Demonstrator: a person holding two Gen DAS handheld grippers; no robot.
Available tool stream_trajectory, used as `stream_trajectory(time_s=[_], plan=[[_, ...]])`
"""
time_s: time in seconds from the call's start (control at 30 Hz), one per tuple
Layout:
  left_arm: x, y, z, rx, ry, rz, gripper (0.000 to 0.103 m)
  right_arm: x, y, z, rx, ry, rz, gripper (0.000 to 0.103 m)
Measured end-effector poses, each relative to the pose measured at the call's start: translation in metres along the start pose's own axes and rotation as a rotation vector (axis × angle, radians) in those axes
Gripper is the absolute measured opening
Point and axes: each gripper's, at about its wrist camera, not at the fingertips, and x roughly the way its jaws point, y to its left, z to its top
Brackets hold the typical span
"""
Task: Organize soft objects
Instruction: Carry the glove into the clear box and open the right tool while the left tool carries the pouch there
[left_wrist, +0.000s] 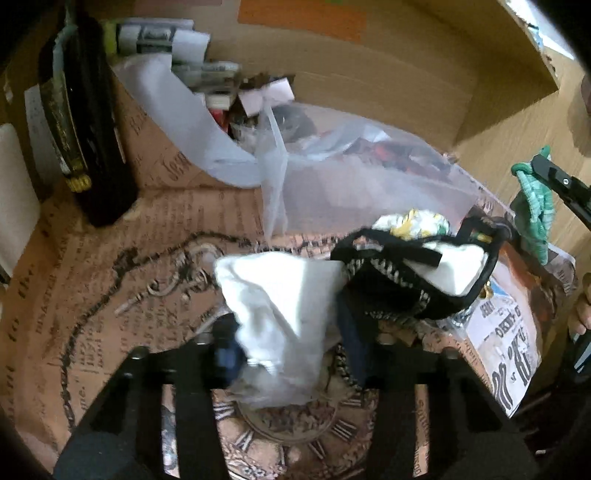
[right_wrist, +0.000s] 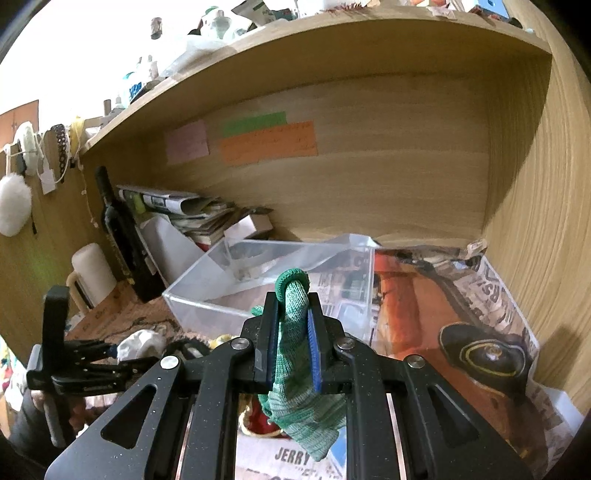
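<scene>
Your right tongs (right_wrist: 291, 325) clamp the green knit sock (right_wrist: 295, 369), lifted toward the clear plastic bin (right_wrist: 207, 295); your left tongs (left_wrist: 295, 354) pinch the white cloth (left_wrist: 280, 295) above the tabletop (left_wrist: 92, 258) beside the sock pile.

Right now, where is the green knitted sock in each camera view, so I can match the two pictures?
Left wrist view: the green sock hangs at the far right edge, pinched by the right claw, past the clear plastic bin.
Right wrist view: the sock is at centre, clamped between the claw's blue pads, draping downward.
Shared landmark: the clear plastic bin, behind the sock in this view.
</scene>
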Motion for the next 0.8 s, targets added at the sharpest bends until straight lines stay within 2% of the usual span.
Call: stream_trajectory(time_s=[0.2, 0.5, 0.67, 0.8], plan=[[-0.028, 0.002, 0.02, 0.008, -0.095, 0.021, 0.037, 0.005, -0.006, 0.015, 0.005, -0.03, -0.005, 0.013], [-0.043, -0.014, 0.082, 0.047, -0.22, 0.0, 0.037, 0.031, -0.006, 0.038, -0.024, -0.042, -0.014, 0.013], [-0.025, -0.022, 0.111, 0.055, -0.218, -0.019, 0.037, 0.051, -0.005, 0.046, -0.046, -0.023, -0.023, 0.013], [-0.001, -0.028, 0.129, 0.053, -0.174, -0.042, 0.037, 0.07, -0.004, 0.05, -0.061, 0.008, -0.022, 0.013]])
